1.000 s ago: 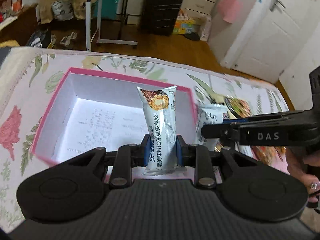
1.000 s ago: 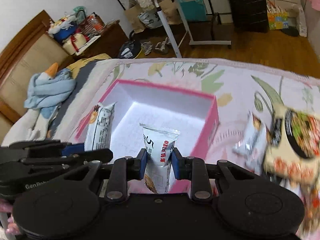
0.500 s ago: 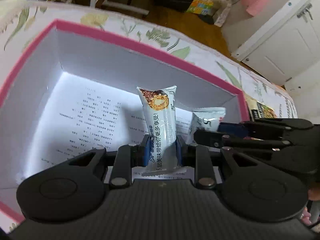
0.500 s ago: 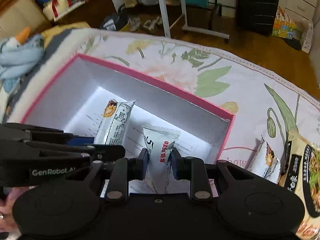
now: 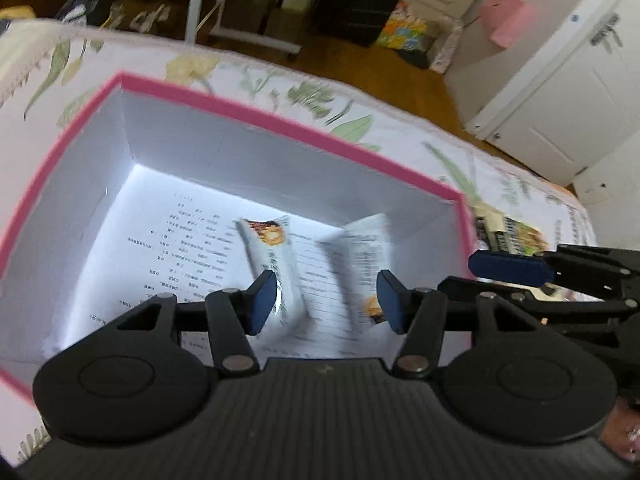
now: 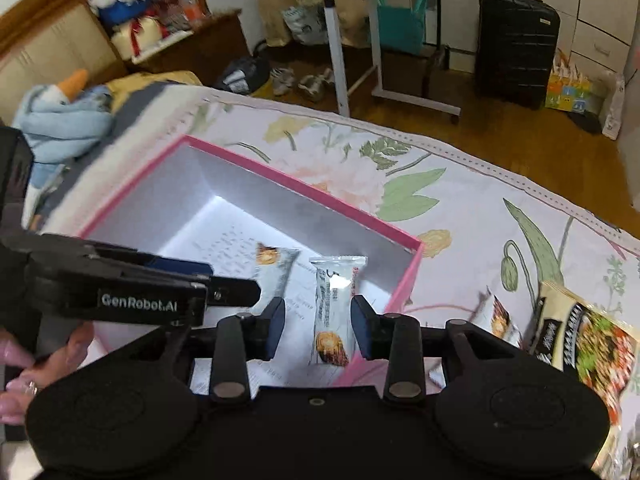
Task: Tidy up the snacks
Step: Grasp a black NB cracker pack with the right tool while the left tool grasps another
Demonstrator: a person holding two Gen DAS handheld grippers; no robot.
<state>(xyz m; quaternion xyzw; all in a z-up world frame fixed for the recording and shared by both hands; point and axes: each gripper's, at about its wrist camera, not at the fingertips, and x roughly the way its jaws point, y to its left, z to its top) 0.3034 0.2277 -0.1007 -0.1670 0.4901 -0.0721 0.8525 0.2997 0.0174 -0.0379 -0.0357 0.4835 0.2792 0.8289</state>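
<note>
Two snack bars [image 6: 334,312] lie released (both tools spread), noodle packet [image 6: 588,344] clearest from right wrist.

Far beyond the fingers we see a black suitcase [image 6: 516,46] on the wooden floor [image 6: 500,128], and left of it a white desk frame [image 6: 360,60] with shoes [image 6: 304,80] near. To the far left lies a blue plush toy [image 6: 60,120]. A flowered bedsheet [image 6: 460,200] is under everything.
</note>
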